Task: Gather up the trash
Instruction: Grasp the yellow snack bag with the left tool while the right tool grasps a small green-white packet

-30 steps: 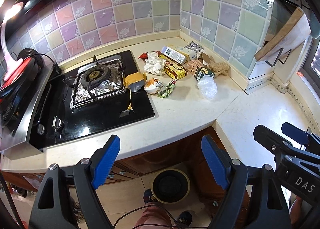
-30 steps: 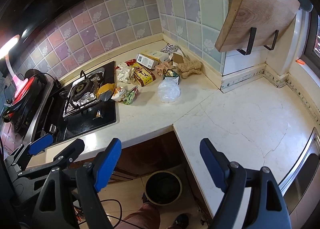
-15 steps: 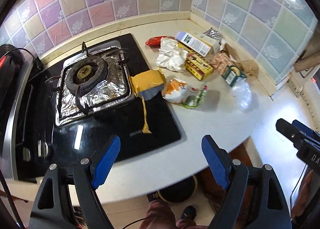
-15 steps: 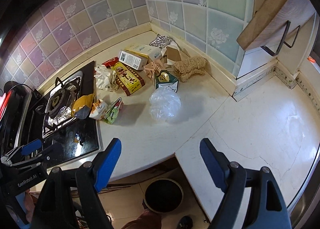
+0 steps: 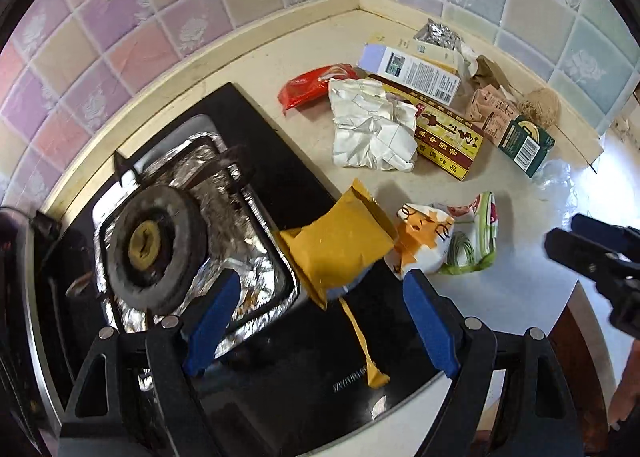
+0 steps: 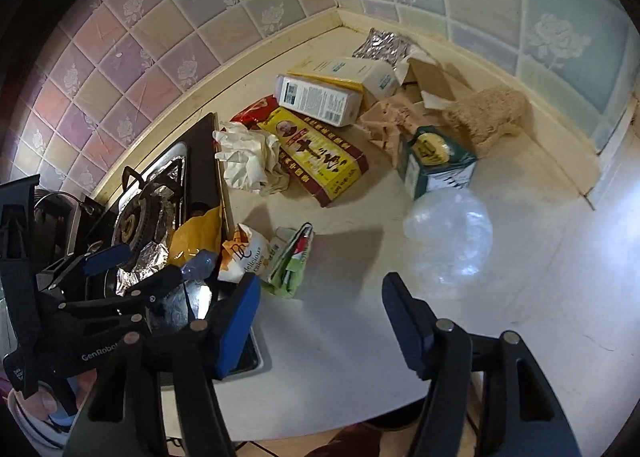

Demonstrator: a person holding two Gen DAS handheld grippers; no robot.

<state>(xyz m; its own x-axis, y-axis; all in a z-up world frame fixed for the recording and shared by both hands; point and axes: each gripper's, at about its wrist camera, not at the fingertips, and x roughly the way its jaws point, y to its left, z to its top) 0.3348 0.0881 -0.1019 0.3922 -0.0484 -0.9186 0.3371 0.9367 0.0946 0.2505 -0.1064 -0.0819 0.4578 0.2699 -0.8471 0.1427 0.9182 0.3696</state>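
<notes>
left wrist view: the left gripper (image 5: 320, 317) hangs over the black stove (image 5: 280, 357), jaws wide apart and empty. a yellow bag (image 5: 336, 245) lies on the stove's right edge, just ahead of the fingers. right of the stove, on the counter (image 5: 520, 297), sit an orange-and-white wrapper (image 5: 420, 241), crumpled white paper (image 5: 372, 129), a red-and-yellow box (image 5: 448, 133) and a green box (image 5: 528, 145).

right wrist view: the right gripper (image 6: 320, 321) is over the counter right of the stove, its jaws have just been closing yet remain apart with nothing between them. a clear plastic bag (image 6: 448, 237) lies beyond its right finger, well right of the stove.
</notes>
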